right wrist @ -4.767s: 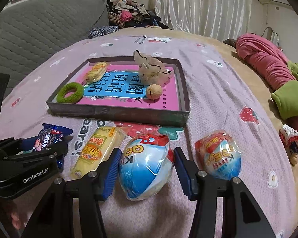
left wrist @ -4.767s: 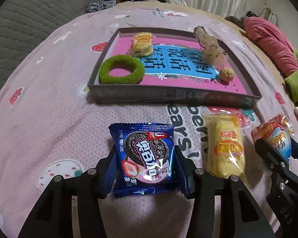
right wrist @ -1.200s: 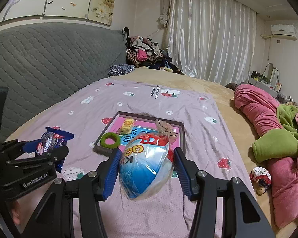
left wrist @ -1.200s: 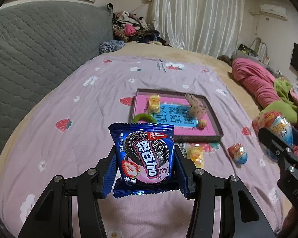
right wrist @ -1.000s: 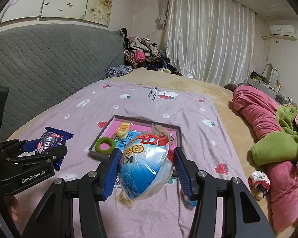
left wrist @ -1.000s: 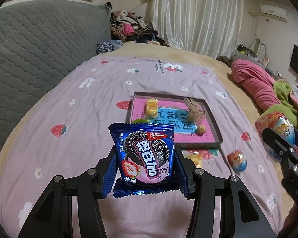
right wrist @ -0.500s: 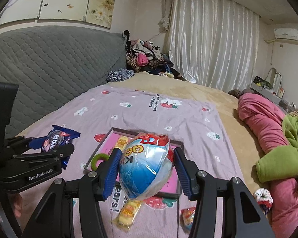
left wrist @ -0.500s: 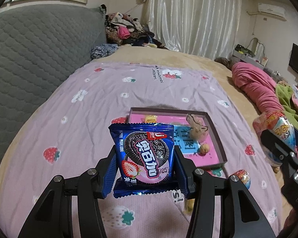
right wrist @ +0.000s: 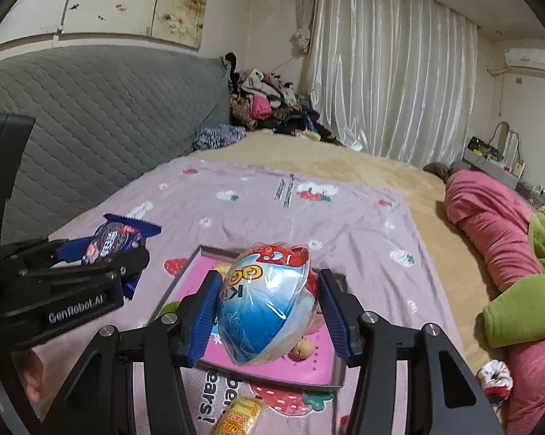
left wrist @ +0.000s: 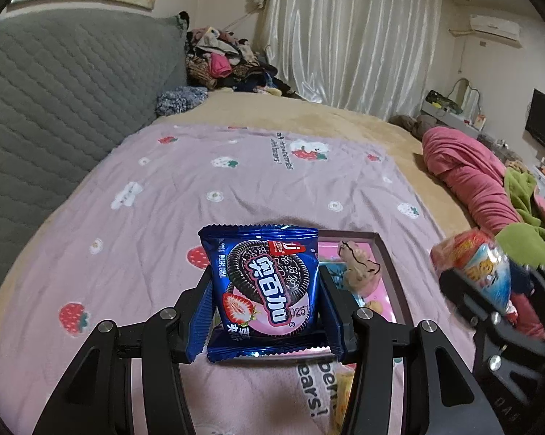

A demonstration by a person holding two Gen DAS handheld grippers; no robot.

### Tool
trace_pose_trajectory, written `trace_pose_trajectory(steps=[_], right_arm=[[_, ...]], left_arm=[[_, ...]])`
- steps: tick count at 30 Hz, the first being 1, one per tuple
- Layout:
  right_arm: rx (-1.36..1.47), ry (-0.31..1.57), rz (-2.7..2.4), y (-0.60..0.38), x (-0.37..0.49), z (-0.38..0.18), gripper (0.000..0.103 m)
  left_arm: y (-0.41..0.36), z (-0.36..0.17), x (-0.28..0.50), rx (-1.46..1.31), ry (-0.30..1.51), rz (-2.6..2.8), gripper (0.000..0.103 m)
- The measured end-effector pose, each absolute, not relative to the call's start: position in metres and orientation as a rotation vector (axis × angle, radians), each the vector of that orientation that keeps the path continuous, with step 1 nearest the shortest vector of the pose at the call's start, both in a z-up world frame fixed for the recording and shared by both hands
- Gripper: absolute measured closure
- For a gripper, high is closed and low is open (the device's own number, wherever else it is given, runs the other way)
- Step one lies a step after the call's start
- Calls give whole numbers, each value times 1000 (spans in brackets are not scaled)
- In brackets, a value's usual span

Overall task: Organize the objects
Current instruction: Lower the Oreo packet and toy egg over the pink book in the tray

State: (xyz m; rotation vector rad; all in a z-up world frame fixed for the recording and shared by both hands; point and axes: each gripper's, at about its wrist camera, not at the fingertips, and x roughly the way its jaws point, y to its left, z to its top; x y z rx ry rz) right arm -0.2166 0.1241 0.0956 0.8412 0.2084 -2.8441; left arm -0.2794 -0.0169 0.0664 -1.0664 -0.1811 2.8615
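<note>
While both tools are loaded, each line below reads outward from the jaws.

Left gripper: clenched on the blue cookie packet at centre frame of its own view; the blue pads press the packet's side seams, so it stands upright with its printed face to the camera and cannot slide out.

Right gripper: clamped on the blue-and-red egg-shaped snack, lower centre of its view; the pads bear on the widest part of the wrapped body, which I judge keeps the rounded shape from squirting free.

Tray: the pink-floored, grey-walled tray lies on the bedspread directly behind and below both loads. It seems the likely drop place, since a walnut and a beige toy already sit inside.

Left outside: a yellow snack bar lies on the bedspread at the bottom edge of the right view, just in front of the tray's near wall, not yet collected.

Carrying height: both items hang clear above the tray wall, probably so they can be set in without catching the rim.

Background: a pink blanket roll at right and a clothes pile at upper centre lie well apart from the work.
</note>
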Motion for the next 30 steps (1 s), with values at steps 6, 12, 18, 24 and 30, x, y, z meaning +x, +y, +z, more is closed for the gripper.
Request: trace_pose_trajectory(steps=[6,12,18,24,30], right_arm=[[900,206,-2819,125,-235,64,49],[951,184,-2779,125,-256,29,49],[1014,152,-2764,125,-281,-11,49],[1045,137,-2748,127,-292,-54,49],[1091,200,-2739,124,-305,-70,49]], left_arm=[[-13,31,-305,-1107,-191,2831,49],[-10,-13,-327,-1154,-167,2835,49],[-7,-54,-351,-1197,-160,2836,49],[-10,-86,-362,-1197,-252,2775,49],[-4,-103,-373,-1261,-201,2766,49]])
